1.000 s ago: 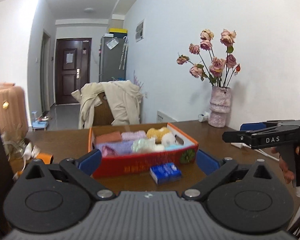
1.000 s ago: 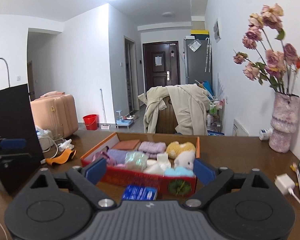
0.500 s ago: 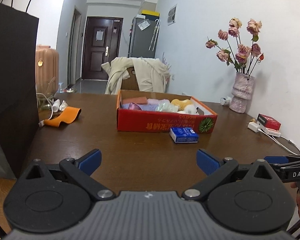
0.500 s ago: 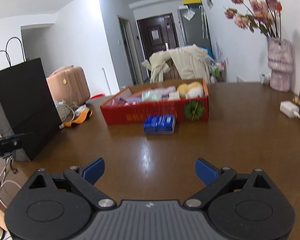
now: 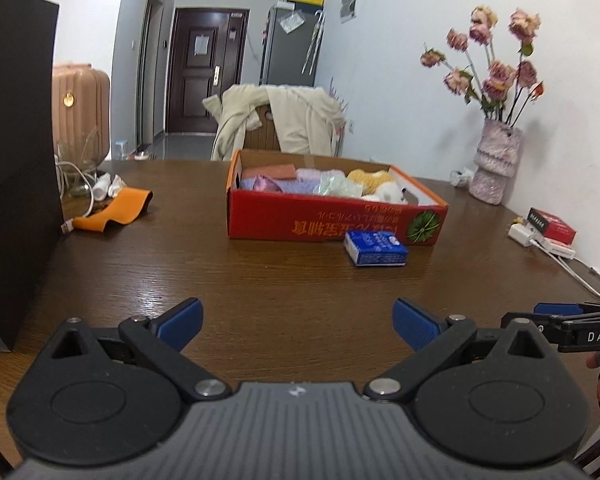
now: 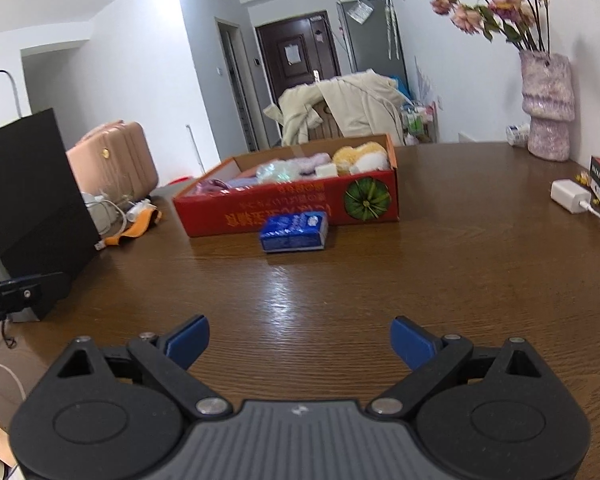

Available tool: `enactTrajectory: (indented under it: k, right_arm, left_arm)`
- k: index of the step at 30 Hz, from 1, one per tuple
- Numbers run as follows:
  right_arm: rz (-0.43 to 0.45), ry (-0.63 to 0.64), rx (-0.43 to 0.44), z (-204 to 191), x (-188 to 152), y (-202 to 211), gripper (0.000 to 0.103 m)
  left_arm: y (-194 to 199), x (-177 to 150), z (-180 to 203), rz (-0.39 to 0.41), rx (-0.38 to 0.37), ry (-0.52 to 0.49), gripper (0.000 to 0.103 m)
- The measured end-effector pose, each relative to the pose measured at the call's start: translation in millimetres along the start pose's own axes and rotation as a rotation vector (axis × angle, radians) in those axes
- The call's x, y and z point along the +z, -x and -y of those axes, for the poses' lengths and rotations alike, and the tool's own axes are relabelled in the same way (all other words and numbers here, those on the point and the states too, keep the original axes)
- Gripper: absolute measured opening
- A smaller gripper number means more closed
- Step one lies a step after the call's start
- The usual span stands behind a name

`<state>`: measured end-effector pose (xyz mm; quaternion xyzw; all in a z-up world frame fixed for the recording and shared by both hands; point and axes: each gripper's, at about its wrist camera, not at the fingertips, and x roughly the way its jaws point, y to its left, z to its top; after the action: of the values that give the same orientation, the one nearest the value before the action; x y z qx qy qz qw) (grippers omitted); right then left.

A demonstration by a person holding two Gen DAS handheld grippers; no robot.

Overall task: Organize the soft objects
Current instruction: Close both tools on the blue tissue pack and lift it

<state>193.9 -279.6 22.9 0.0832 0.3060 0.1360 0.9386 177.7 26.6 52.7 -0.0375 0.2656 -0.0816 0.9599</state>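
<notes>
A red cardboard box (image 5: 332, 220) (image 6: 284, 208) sits mid-table, filled with several soft items: pink, purple and pale green cloths and a yellow and white plush (image 5: 374, 182). A blue tissue pack (image 5: 375, 248) (image 6: 294, 233) lies on the table just in front of the box. My left gripper (image 5: 296, 322) is open and empty, low over the near table, well back from the box. My right gripper (image 6: 300, 342) is open and empty too, also near the front edge.
A black paper bag (image 5: 12, 168) (image 6: 28, 196) stands at the left. An orange strap (image 5: 114, 210) and white cables lie near it. A pink vase of dried roses (image 5: 496, 164), a red carton (image 5: 552, 225) and a white charger (image 6: 570, 196) are at the right.
Both grippers have pulled back from the box toward the near table edge and lowered. The box and tissue pack now look farther away. Both stay open.
</notes>
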Motion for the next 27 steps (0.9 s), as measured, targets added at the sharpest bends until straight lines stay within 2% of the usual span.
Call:
enactTrajectory:
  k: [6,9,11,13,15,19,22,24,27]
  right_arm:
    - [-0.012,-0.028,-0.002,18.1,20.4,-34.6,0.092]
    - [-0.02,-0.051,0.002,26.4,35.2,-58.6,0.086]
    - [-0.018,-0.057,0.013,30.0,46.6,-76.1,0.085]
    - [-0.018,-0.062,0.035,32.8,57.0,-91.2,0.08]
    - [-0.036,-0.071,0.049,34.7,68.4,-110.1,0.07]
    - [-0.057,-0.068,0.073,33.9,85.7,-145.8,0.062]
    - [-0.067,-0.075,0.086,33.9,97.0,-171.2,0.05]
    - [-0.079,-0.086,0.107,34.9,100.2,-185.9,0.033]
    - [-0.08,-0.127,0.135,40.8,96.2,-198.0,0.016]
  left_arm:
    - [-49.7,16.0,6.0,-0.059,-0.012,0.034,0.103]
    - [-79.3,26.2,16.3,-0.084,-0.035,0.014,0.102]
    - [-98.7,34.3,21.9,-0.098,-0.043,0.006,0.102]
    - [-117.9,42.5,26.1,-0.11,-0.063,0.004,0.096]
    - [-137.8,49.8,27.8,-0.134,-0.071,0.02,0.092]
    - [-171.0,61.7,30.6,-0.175,-0.103,0.059,0.077]
    - [-198.0,68.8,32.8,-0.199,-0.115,0.089,0.068]
    - [-215.3,69.8,29.4,-0.233,-0.143,0.147,0.064]
    - [-236.5,66.5,26.0,-0.275,-0.171,0.212,0.043]
